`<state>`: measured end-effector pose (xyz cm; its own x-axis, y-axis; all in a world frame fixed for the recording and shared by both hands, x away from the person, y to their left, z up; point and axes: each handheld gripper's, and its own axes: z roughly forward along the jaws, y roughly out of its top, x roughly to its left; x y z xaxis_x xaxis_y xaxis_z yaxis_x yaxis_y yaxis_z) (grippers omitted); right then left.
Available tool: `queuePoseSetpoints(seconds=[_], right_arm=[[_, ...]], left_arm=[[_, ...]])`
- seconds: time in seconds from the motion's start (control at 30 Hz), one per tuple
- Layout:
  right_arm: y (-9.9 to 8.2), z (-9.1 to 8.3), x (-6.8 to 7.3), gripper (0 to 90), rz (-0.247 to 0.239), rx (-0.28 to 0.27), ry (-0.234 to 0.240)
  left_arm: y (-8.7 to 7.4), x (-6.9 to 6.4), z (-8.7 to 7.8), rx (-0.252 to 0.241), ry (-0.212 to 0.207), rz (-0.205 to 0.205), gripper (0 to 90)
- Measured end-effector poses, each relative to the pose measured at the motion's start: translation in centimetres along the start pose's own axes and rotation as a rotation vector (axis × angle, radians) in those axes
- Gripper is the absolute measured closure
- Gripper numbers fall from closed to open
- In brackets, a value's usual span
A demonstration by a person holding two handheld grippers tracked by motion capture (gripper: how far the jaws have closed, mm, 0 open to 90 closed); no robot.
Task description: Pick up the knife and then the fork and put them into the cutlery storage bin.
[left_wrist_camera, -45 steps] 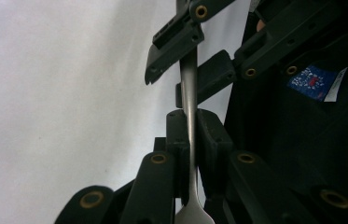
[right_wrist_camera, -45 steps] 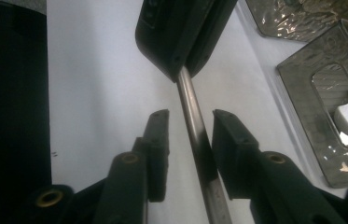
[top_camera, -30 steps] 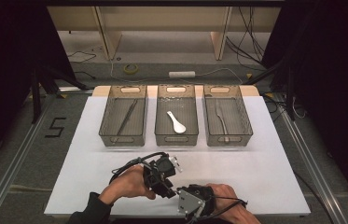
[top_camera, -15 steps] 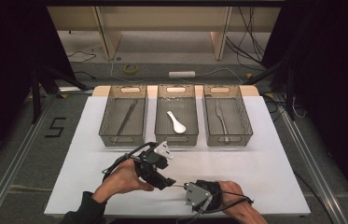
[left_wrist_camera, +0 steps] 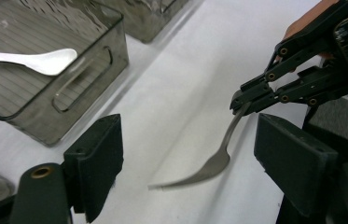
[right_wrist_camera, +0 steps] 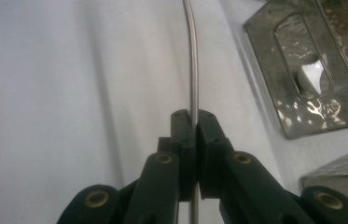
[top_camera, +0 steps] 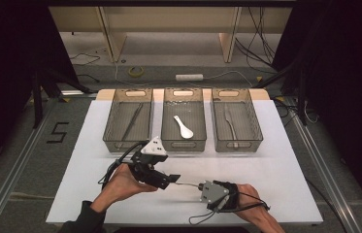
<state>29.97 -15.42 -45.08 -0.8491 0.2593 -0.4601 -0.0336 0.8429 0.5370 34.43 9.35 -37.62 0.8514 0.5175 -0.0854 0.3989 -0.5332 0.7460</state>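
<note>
A thin metal utensil (top_camera: 187,184) with a widened head hangs level just above the white mat near the front edge. My right gripper (top_camera: 199,186) is shut on its handle; in the right gripper view the handle (right_wrist_camera: 191,56) runs straight up out of the closed right gripper (right_wrist_camera: 193,121). My left gripper (top_camera: 173,178) faces it from the left. Its jaws have just been opening and now stand wide apart in the left gripper view (left_wrist_camera: 188,144). The utensil's head (left_wrist_camera: 216,161) lies between them, untouched, with the right gripper (left_wrist_camera: 244,100) beyond.
Three clear grey bins stand in a row at the back of the white mat (top_camera: 275,160). The left bin (top_camera: 115,141) holds thin dark utensils, the middle bin (top_camera: 183,144) a white spoon (top_camera: 183,127), the right bin (top_camera: 252,131) a knife (top_camera: 230,124).
The left gripper's jaws have opened off the utensil's head. The two hands have drawn apart, the left up and left, the right to the right with the utensil.
</note>
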Motion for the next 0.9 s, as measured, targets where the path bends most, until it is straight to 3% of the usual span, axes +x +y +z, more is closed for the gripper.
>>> queuePoseSetpoints(seconds=[0.17,0.23,0.3,0.5,0.67,0.9], right_arm=[[-0.7,-0.4,-1.5,87.5,0.109,-0.009,-0.01],[-1.1,-0.6,-2.2,87.6,0.166,-0.013,-0.012],[-1.6,-0.7,-2.9,87.6,0.206,-0.024,-0.011],[-2.7,-1.3,-4.9,87.6,0.344,-0.059,-0.013],[-3.2,-2.0,-6.9,87.5,0.456,-0.088,-0.031],[-3.8,-2.4,-9.8,87.5,0.558,-0.108,-0.066]], left_arm=[[-1.1,0.5,-0.7,-0.085,0.034,-0.03,21.3],[-1.6,1.0,-0.8,-0.118,0.016,-0.077,21.3],[-2.2,1.4,-0.8,-0.147,0.029,-0.1,20.8],[-3.6,2.0,-0.9,-0.183,0.043,-0.144,19.0],[-4.8,2.2,-1.7,-0.249,0.07,-0.16,18.5],[-6.2,3.1,-2.4,-0.276,0.106,-0.182,18.3]])
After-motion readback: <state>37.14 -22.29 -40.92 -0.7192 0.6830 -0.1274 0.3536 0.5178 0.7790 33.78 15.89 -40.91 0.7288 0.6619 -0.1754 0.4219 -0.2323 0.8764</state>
